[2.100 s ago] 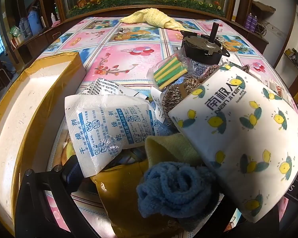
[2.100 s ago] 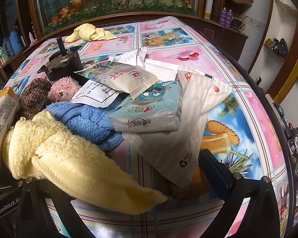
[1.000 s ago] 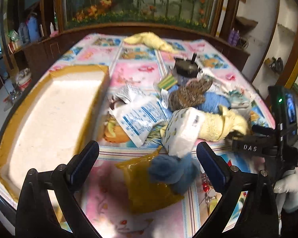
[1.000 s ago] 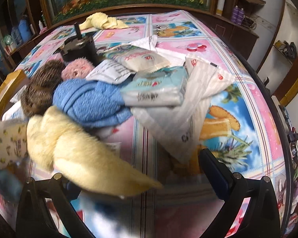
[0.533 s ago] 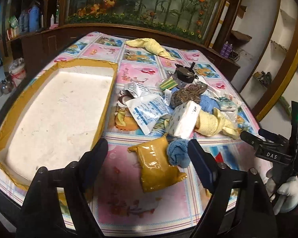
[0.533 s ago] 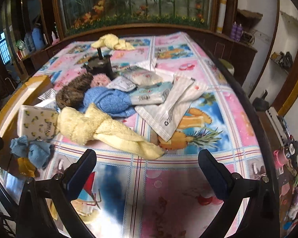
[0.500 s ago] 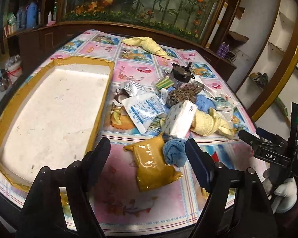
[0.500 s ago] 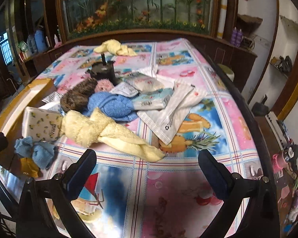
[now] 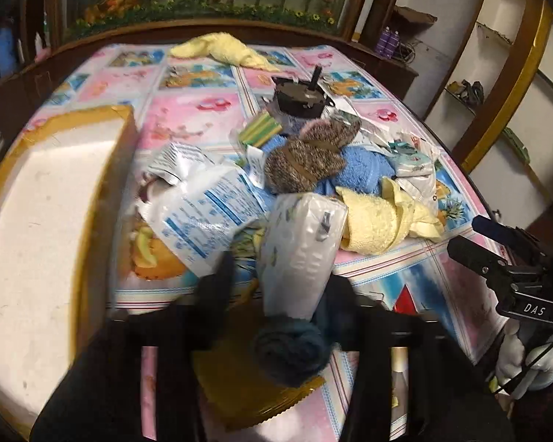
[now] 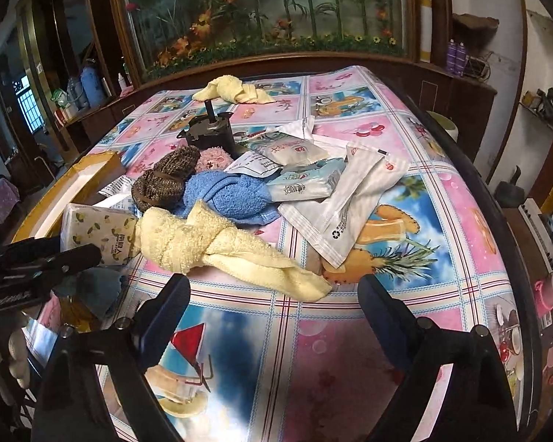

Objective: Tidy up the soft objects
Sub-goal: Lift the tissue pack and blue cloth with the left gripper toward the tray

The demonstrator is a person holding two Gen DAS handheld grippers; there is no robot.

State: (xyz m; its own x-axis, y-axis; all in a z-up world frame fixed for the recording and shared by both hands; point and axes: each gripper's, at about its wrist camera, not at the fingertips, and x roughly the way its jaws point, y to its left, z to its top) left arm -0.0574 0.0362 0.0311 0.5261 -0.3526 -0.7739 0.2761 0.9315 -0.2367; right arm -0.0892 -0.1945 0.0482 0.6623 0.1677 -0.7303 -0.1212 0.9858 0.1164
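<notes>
In the left wrist view my left gripper [image 9: 282, 276] is closed around the near end of a white tissue pack with a lemon print [image 9: 302, 243], though the picture is blurred. A small dark-blue rolled cloth [image 9: 291, 353] lies just under the pack on a yellow bag [image 9: 247, 401]. The right wrist view shows the left gripper [image 10: 88, 252] at the pack [image 10: 99, 234]. My right gripper [image 10: 274, 287] hangs over the tablecloth in front of a knotted yellow towel [image 10: 202, 243]. Its jaws are wide and closing slightly, with nothing between them.
A taped white foam box [image 9: 37, 221] fills the left. The pile also holds a brown knit piece [image 9: 309, 154], a blue towel [image 10: 225, 195], white sachets [image 10: 350, 202] and a black motor [image 10: 210, 132]. Another yellow towel [image 10: 236, 92] lies at the back. A gloved hand [image 9: 527, 353] holds the right gripper.
My left gripper has come down and in towards the pile, and its jaws have closed around the tissue pack. The right gripper's jaws have narrowed a little; its view has barely shifted.
</notes>
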